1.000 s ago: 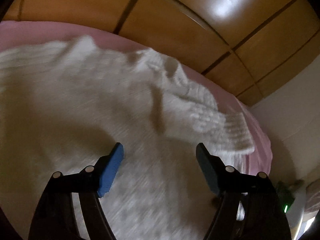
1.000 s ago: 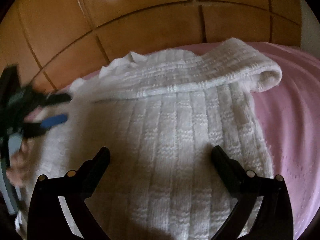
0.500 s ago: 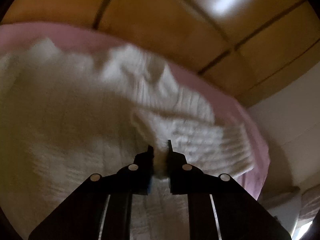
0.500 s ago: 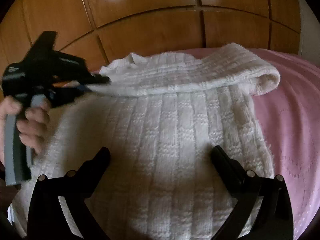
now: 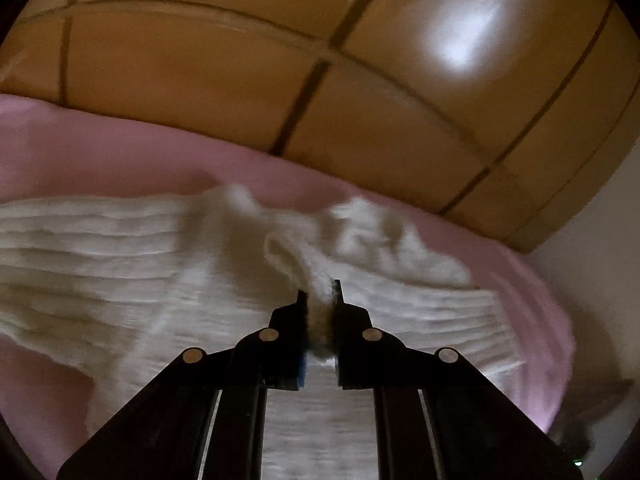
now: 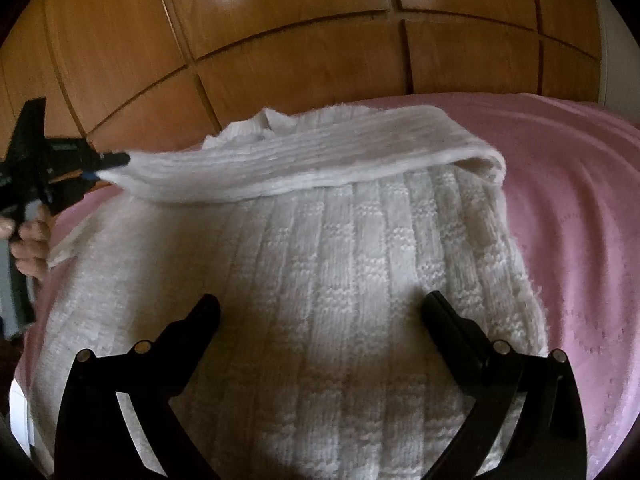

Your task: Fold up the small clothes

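A white knitted sweater (image 6: pixel 340 288) lies on a pink bedspread (image 6: pixel 580 208). One sleeve (image 6: pixel 300 160) is stretched across its upper part. My left gripper (image 5: pixel 319 320) is shut on the end of that sleeve and holds it lifted; it also shows at the left edge of the right wrist view (image 6: pixel 102 166), pulling the sleeve leftward. My right gripper (image 6: pixel 320 312) is open and empty, hovering over the sweater's body. In the left wrist view the sweater (image 5: pixel 120 264) is blurred.
Wooden wardrobe doors (image 6: pixel 300 40) stand right behind the bed. A pale wall (image 5: pixel 592 280) lies to the right in the left wrist view. The person's hand (image 6: pixel 28 240) holds the left gripper's handle at the left edge.
My left gripper closed on the sleeve end and has pulled it up and to the left, stretching the sleeve across the sweater. My right gripper has stayed open over the body.
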`<state>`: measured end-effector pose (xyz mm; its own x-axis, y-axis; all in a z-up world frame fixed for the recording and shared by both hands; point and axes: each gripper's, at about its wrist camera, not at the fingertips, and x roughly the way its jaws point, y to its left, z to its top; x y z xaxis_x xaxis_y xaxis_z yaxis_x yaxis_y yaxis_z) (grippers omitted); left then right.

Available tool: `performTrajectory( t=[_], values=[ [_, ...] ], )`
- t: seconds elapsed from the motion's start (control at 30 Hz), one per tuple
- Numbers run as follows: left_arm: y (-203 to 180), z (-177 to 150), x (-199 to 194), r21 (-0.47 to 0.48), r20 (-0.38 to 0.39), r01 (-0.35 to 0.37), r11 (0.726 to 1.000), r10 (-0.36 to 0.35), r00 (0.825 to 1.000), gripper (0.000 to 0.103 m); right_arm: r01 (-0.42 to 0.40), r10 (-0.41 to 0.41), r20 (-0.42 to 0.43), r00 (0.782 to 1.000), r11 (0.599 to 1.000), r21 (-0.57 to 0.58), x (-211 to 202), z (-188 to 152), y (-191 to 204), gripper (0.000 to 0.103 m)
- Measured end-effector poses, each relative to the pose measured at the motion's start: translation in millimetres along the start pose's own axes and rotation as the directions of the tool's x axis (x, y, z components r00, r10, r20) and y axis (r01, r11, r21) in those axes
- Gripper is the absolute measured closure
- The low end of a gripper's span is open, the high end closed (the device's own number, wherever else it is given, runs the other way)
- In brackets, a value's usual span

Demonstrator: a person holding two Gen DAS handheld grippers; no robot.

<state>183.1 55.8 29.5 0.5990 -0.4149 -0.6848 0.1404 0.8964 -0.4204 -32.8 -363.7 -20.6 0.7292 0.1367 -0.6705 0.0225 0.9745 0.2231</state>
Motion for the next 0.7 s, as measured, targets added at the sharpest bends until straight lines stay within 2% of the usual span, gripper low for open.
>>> performTrajectory(
  t=[0.07,0.13,0.3,0.37,0.43,0.5,0.53,0.6,0.7],
  values=[
    [6,-3,7,0.017,-0.009,-0.043,0.999,0.043,0.999,0.094,-0.039,0.040,-0.022,0.999,0.999,0.026,-4,8,-2,0.002],
    [10,-3,12,0.043,-0.010,-0.073,0.996,0.074,0.997,0.094,-0.081,0.081,0.002,0.997,0.994,0.079,-13,22,-8,0.002],
    [12,-4,22,0.090,0.017,-0.186,0.978,0.185,0.983,0.094,-0.083,0.075,0.070,0.995,0.990,0.112,-13,70,-9,0.002],
    [17,-7,29,0.095,0.008,-0.218,0.971,0.218,0.976,0.090,-0.018,0.014,0.040,0.999,0.995,0.095,5,86,-7,0.002],
    [25,-12,33,0.084,-0.010,-0.254,0.964,0.255,0.967,0.078,0.059,-0.057,-0.021,0.998,0.994,0.087,29,90,-7,0.002],
    [35,-15,28,0.063,-0.001,-0.276,0.959,0.277,0.961,0.056,0.107,-0.098,-0.106,0.989,0.991,0.079,60,80,-8,0.002],
    [39,-16,23,0.056,0.008,-0.295,0.954,0.295,0.956,0.049,0.132,-0.127,-0.093,0.987,0.990,0.049,63,74,-5,0.002],
    [48,-18,12,0.030,0.020,-0.319,0.947,0.318,0.948,0.049,0.182,-0.183,-0.042,0.982,0.983,-0.015,63,67,8,0.002],
    [63,-24,-7,-0.008,0.023,-0.306,0.952,0.306,0.952,0.049,0.202,-0.202,-0.036,0.979,0.979,-0.017,63,65,12,0.002]
  ],
)
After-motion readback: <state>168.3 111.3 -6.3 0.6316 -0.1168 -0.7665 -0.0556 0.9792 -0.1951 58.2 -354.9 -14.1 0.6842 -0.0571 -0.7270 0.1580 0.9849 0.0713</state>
